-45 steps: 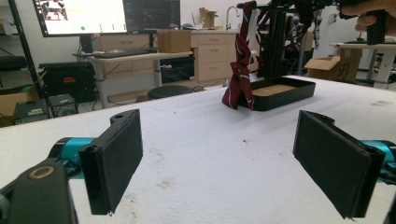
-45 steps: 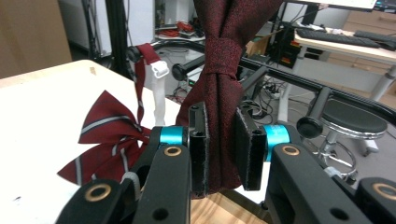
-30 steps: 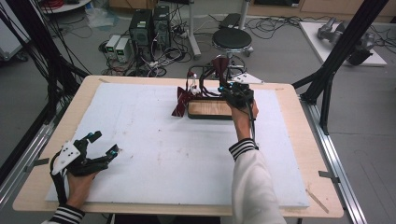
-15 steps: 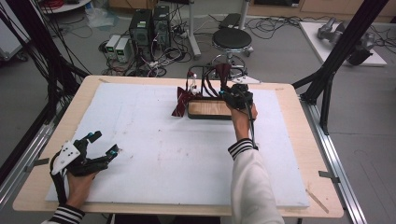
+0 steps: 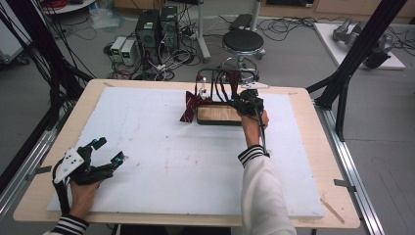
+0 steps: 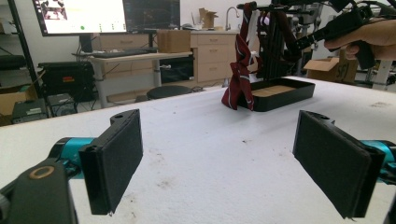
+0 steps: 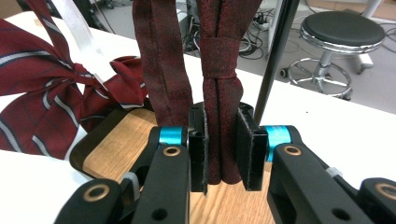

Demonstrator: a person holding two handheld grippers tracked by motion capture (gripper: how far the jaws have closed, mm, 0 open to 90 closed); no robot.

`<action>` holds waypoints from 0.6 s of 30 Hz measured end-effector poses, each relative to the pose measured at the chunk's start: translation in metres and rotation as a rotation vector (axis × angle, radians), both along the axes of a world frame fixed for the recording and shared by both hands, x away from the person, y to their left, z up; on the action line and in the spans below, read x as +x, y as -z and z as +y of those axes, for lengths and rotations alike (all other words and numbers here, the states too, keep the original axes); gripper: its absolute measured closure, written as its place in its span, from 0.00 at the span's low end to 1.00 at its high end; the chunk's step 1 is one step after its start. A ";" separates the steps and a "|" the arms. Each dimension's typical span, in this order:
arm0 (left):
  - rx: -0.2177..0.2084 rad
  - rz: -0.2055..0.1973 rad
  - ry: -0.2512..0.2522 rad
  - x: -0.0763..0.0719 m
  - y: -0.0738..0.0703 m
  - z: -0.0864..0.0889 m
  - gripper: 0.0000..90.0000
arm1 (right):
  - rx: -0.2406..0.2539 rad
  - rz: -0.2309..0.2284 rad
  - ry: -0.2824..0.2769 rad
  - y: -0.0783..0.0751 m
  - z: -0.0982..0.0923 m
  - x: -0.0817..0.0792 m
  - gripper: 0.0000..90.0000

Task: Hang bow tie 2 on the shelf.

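right gripper (image 7: 221, 154): pads closed on dark red necktie (image 7: 219, 93), above wooden tray (image 7: 121, 144)
left gripper (image 6: 233, 158): wide open, empty

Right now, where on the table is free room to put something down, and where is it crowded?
The white mat is bare across its middle, between the left claw near the front left corner and the black tray. Its right side past the sleeve is free too. It is crowded at the far edge, where ties hang over the tray and the right claw grips one.
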State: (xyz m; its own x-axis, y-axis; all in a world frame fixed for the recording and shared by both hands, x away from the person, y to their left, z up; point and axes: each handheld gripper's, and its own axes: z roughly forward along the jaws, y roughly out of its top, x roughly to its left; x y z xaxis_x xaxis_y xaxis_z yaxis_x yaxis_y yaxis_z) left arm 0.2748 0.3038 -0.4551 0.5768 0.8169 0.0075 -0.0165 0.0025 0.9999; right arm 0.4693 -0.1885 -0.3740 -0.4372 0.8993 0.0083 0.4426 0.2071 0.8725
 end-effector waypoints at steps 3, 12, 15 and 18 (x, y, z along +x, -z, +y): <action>0.000 -0.001 -0.001 0.000 0.000 0.000 0.18 | -0.013 0.019 0.009 0.000 0.000 0.000 0.86; 0.001 -0.001 -0.002 0.000 0.000 0.000 0.18 | -0.043 0.054 0.000 0.002 0.002 0.000 0.75; 0.005 -0.002 -0.002 0.000 0.000 0.000 0.18 | -0.063 0.047 -0.010 0.001 0.004 -0.001 0.63; 0.007 -0.002 -0.002 0.000 0.000 0.000 0.18 | -0.076 0.058 -0.029 0.002 0.007 -0.002 0.23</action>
